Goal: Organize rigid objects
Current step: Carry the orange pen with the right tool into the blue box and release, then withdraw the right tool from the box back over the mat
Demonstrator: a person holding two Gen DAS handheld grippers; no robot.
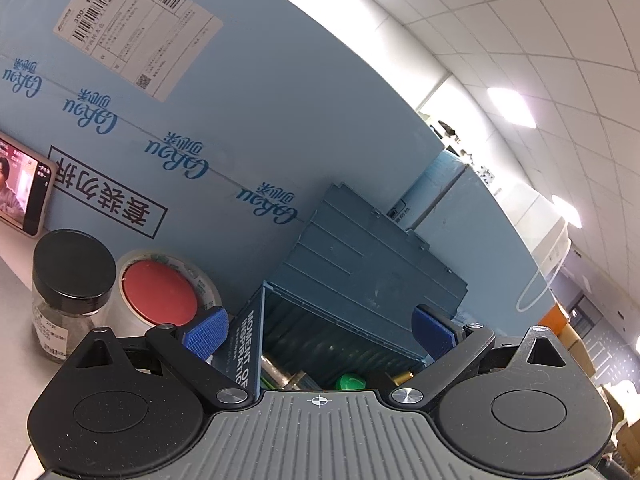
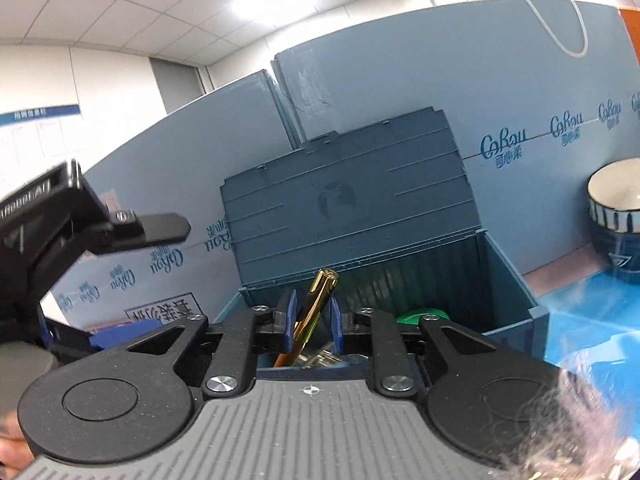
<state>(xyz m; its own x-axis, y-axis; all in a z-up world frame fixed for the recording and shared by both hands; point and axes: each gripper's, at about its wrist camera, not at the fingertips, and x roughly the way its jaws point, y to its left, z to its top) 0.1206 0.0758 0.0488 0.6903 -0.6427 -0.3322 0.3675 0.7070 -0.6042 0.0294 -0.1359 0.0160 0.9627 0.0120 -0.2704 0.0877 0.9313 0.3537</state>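
Pen (image 2: 314, 312), gold and orange, stands tilted between my right gripper's (image 2: 312, 318) blue pads (image 2: 289, 316), cap end up and leaning right, lower end down in the open blue storage box (image 2: 516, 292). Jaws narrow. Left pad looks against the barrel; right pad shows a sliver of gap, so I can't call the grip firm. Box lid (image 2: 348, 196) stands raised behind. Green round thing (image 2: 420, 315) lies inside the box, right of the pen. Bowl (image 2: 614, 216) with a dark striped outside sits right of the box on a blue sheet (image 2: 592, 320) over the surface. Left gripper's black finger shows at the left edge. Blue cardboard wall (image 2: 520, 92) backs everything; white tiled ceiling with panel lights above.

Left wrist view: left gripper (image 1: 320, 334) jaws wide, nothing between the pads (image 1: 206, 334). It hovers at the box's (image 1: 360, 276) near rim, pointing into the opening. Green cap (image 1: 351, 382) and a brass-coloured end (image 1: 402, 378) lie in the bottom. Dark card (image 1: 246, 348) with white lettering stands just beside the box's left wall. Left of it: tape roll (image 1: 160, 292) with a red centre, then a black-lidded glass jar (image 1: 72, 292), touching or nearly. Phone (image 1: 24, 188) leans on the blue carton (image 1: 240, 100) behind. Pale grey tabletop (image 1: 12, 280).
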